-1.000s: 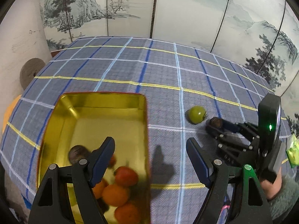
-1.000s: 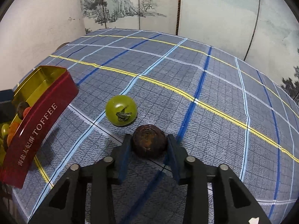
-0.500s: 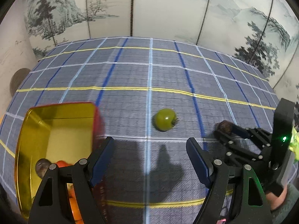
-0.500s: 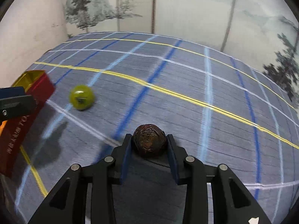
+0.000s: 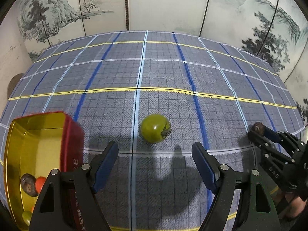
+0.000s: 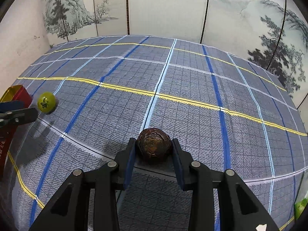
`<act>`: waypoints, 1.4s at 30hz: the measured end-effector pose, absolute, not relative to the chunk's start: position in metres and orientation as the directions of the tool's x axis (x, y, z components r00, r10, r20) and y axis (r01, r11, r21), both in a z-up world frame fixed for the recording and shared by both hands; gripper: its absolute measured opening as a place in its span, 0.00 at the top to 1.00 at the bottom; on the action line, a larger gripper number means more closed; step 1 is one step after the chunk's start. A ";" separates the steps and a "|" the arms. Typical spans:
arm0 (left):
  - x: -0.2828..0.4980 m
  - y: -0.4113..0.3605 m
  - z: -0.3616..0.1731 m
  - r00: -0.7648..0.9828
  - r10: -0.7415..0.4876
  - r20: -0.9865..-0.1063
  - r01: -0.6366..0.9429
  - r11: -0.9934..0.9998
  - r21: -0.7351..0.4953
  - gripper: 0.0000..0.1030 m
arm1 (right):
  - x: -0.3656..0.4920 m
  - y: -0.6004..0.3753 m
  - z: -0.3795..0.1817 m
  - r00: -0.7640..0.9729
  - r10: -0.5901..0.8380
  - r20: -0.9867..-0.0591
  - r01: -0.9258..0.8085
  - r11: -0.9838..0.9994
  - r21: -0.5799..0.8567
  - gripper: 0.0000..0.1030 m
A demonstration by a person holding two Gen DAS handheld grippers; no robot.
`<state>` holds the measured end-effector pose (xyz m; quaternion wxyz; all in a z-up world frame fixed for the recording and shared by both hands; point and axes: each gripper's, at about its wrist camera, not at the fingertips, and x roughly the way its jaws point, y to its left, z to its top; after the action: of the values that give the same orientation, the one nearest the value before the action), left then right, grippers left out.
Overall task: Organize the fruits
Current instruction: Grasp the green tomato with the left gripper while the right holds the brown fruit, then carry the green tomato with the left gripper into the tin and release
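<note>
A green tomato (image 5: pixel 155 128) lies on the checked tablecloth, just ahead of my open, empty left gripper (image 5: pixel 155 160). It also shows far left in the right wrist view (image 6: pixel 46 102). My right gripper (image 6: pixel 154 155) is shut on a brown wrinkled fruit (image 6: pixel 154 146). That gripper (image 5: pixel 257 131) and its fruit (image 5: pixel 258 127) show at the right in the left wrist view. A red toffee tin (image 5: pixel 72 134) with a gold inside stands at the left. It holds a brown fruit (image 5: pixel 28 184), an orange one (image 5: pixel 40 182) and a green one (image 5: pixel 26 216).
A painted folding screen (image 5: pixel 165 5) stands behind the table's far edge. The tin's corner (image 6: pixel 18 93) and one finger of the left gripper (image 6: pixel 19 113) show at the left of the right wrist view. A green packet (image 6: pixel 301 206) lies at the lower right.
My left gripper has swung right, away from over the tin, and now faces the green tomato. My right gripper has pulled back to the right with the brown fruit still held.
</note>
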<state>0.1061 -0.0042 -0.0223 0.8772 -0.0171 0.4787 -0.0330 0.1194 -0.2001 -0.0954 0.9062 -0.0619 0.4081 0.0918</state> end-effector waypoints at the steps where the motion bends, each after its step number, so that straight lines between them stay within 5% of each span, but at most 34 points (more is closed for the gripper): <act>1: 0.109 -0.004 -0.024 0.538 -0.077 -0.840 0.041 0.997 -0.065 0.25 | 0.120 -0.200 -0.095 0.650 0.117 -0.751 -0.217 0.975 -0.036 0.67; 13: 0.135 -0.012 -0.039 0.530 -0.087 -0.843 0.041 0.996 -0.076 0.38 | 0.120 -0.203 -0.096 0.644 0.138 -0.752 -0.222 0.975 -0.011 0.66; 19: 0.136 -0.009 -0.043 0.522 -0.080 -0.849 0.029 0.997 -0.076 0.61 | 0.120 -0.203 -0.096 0.644 0.139 -0.752 -0.223 0.975 -0.010 0.66; 42: 0.067 0.008 -0.006 0.530 -0.116 -0.840 0.028 0.992 -0.120 0.63 | 0.120 -0.203 -0.097 0.644 0.138 -0.752 -0.223 0.975 -0.012 0.66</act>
<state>0.0672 0.0083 -0.0060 0.8734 -0.0458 0.4831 -0.0414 0.1199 -0.2028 -0.0965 0.9052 -0.0518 0.4099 0.0996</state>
